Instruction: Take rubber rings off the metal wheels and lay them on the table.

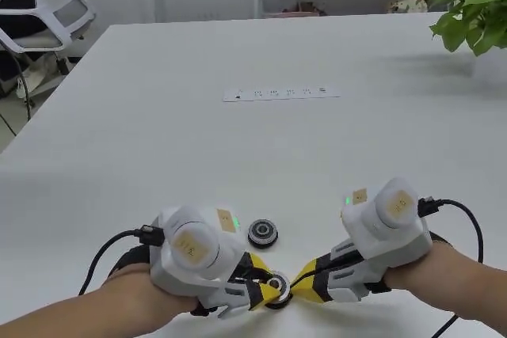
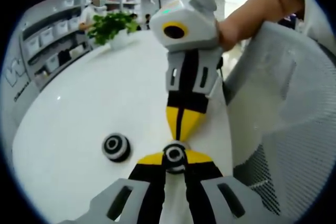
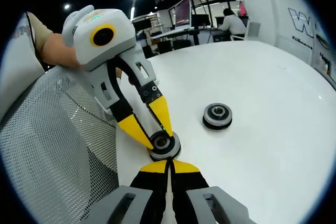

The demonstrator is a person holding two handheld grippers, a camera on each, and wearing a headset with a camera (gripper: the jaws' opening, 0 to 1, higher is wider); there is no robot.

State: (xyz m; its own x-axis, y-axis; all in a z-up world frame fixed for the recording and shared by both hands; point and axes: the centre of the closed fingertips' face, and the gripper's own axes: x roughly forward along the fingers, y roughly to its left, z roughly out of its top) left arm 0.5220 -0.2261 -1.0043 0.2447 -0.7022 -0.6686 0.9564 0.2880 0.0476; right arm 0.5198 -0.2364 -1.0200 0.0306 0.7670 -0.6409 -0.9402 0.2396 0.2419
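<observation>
Right gripper view: left gripper (image 3: 160,139) fingers clamp one wheel (image 3: 165,144); right gripper (image 3: 168,165) fingers pinched shut at its rim. Next, I judge: peel rubber ring (image 3: 156,154) free.

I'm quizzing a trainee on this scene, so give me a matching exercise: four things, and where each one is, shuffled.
1 loose wheel
2 gripped wheel
3 plant
4 power strip

A far right edge of the table
B where left hand-held gripper and right hand-held gripper meet
C mid-table
D alone on the table

Pairs: 1-D, 2-B, 3-A, 4-C
</observation>
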